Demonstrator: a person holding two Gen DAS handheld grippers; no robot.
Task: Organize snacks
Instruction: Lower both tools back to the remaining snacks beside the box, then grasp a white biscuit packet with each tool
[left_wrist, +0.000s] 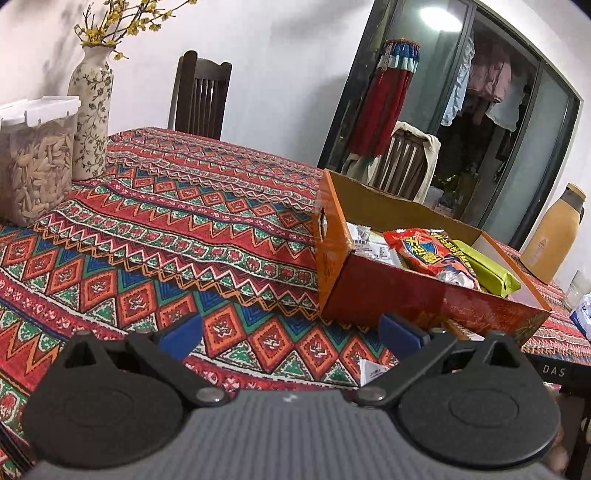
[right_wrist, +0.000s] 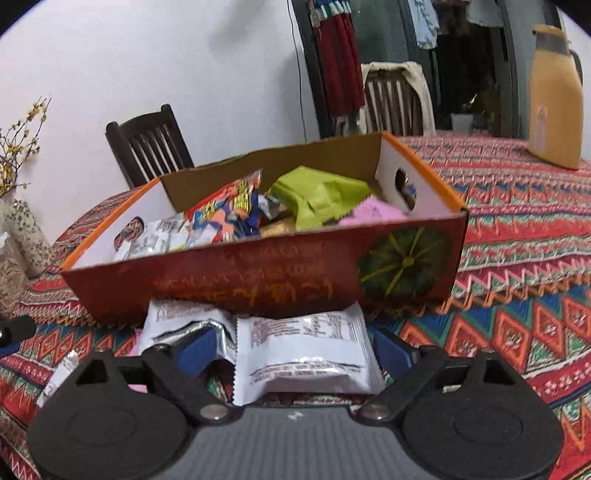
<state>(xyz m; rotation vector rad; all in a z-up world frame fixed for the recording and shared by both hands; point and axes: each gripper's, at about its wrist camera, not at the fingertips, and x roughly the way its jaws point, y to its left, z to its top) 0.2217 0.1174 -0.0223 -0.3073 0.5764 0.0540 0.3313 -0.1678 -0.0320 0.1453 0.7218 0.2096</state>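
Already the orange cardboard box holds several snack packets, while the spread right tongs straddle a white packet on the tabletop; the left tongs gape, holding nothing.

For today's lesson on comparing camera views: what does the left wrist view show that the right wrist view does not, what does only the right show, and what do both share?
Only the left wrist view shows the lidded clear container of seeds in full and the left hand-held gripper, open over bare tablecloth.

Only the right wrist view shows the white snack packet between the open fingers of the right hand-held gripper, and a pink packet in the box.

Both show the orange snack box, green packet, patterned tablecloth and yellow jug.
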